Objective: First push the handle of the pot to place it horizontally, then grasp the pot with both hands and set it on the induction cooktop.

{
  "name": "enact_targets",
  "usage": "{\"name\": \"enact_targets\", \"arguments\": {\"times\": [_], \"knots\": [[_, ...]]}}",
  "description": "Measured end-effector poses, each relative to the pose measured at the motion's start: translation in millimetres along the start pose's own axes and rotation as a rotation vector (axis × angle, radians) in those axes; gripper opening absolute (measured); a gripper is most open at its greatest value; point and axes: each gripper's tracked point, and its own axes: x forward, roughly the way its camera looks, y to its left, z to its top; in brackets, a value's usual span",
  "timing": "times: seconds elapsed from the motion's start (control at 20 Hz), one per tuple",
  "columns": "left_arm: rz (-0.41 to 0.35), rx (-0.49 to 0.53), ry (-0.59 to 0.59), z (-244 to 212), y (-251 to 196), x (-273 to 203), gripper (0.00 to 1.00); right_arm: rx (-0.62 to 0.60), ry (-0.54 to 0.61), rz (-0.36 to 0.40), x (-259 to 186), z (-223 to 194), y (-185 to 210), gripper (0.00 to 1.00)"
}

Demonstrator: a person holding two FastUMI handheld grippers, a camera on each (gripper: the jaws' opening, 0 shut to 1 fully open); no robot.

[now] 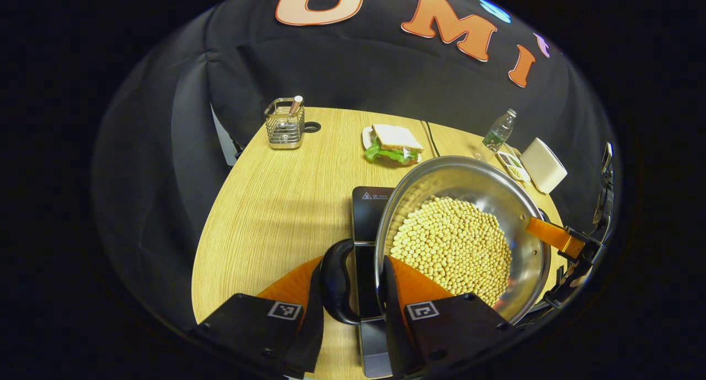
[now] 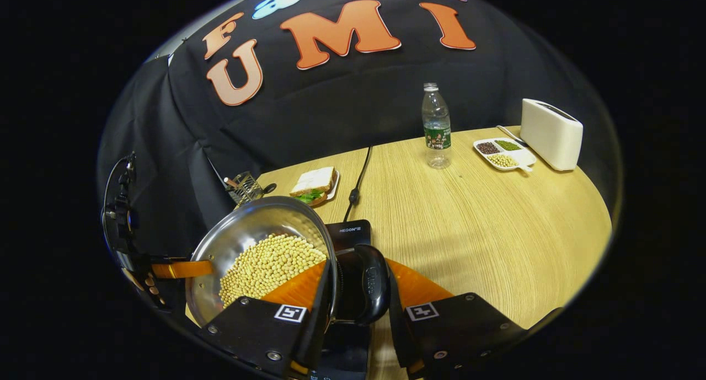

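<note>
A steel pot [image 1: 496, 203] filled with yellow soybeans [image 1: 452, 245] hangs tilted over the black induction cooktop [image 1: 368, 203] on the wooden table. My left gripper [image 1: 353, 269] is shut on the pot's black loop handle [image 1: 333, 283], one finger outside the loop and the other just inside the rim. In the right gripper view, the right gripper [image 2: 359, 269] is shut on the opposite black handle [image 2: 369, 283] in the same way, with the pot [image 2: 259, 225] to its left and the cooktop [image 2: 350, 229] beneath. Each view shows the other gripper across the pot [image 1: 576, 247] [image 2: 165, 269].
A sandwich on a plate [image 1: 392, 143] and a wire utensil holder [image 1: 284, 123] stand behind the cooktop. A water bottle [image 2: 436, 126], a divided dish of beans [image 2: 502, 153] and a white toaster [image 2: 550, 125] stand at the table's far right. The cooktop's cable [image 2: 357, 184] runs to the back.
</note>
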Motion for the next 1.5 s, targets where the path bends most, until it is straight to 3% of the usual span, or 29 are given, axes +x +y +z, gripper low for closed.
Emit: {"name": "enact_targets", "arguments": {"times": [0.15, 0.2, 0.35, 0.55, 0.6, 0.7, 0.8, 0.95, 1.1, 1.35, 1.5], "knots": [[-0.002, 0.003, -0.009, -0.2, -0.7, 2.5, 0.55, -0.007, -0.006, -0.001, 1.9, -0.1, 0.6, 0.51], [-0.003, 0.009, -0.014, 0.2, -1.1, 0.0, 0.55, -0.008, -0.004, -0.001, 2.4, -1.3, -0.7, 0.47], [0.009, 0.034, -0.011, 2.1, 2.8, 2.9, 0.58, 0.014, 0.037, 0.003, 9.0, -9.1, -2.2, 0.51], [0.036, 0.02, -0.023, 3.9, 4.3, 1.6, 0.63, 0.038, -0.054, 0.035, -6.7, 18.9, 0.6, 0.61], [0.058, 0.024, -0.042, 8.3, 7.3, -0.8, 0.64, 0.04, -0.067, 0.033, -13.8, 25.1, -1.3, 0.72], [0.126, 0.066, -0.118, 23.0, 22.0, -4.7, 0.77, 0.023, -0.095, 0.018, -27.5, 35.2, -8.9, 0.9], [0.204, 0.087, -0.188, 39.4, 34.8, -16.5, 0.98, 0.003, -0.126, 0.001, -43.4, 45.5, -18.5, 0.95], [0.267, 0.063, -0.301, 59.3, 29.4, -36.2, 0.98, -0.03, -0.179, -0.004, -74.5, 63.9, -29.2, 0.95], [0.256, 0.045, -0.432, 83.4, 8.3, -61.7, 0.98, -0.074, -0.265, -0.032, -114.8, 93.8, -47.5, 0.95], [0.13, 0.027, -0.596, 115.4, -66.8, -133.1, 0.98, -0.143, -0.404, -0.051, -196.3, 142.7, -75.9, 0.95], [0.16, 0.087, -0.727, 133.4, -96.2, -195.1, 0.98, -0.175, -0.459, -0.057, -242.4, 163.8, -93.1, 0.95]]}}
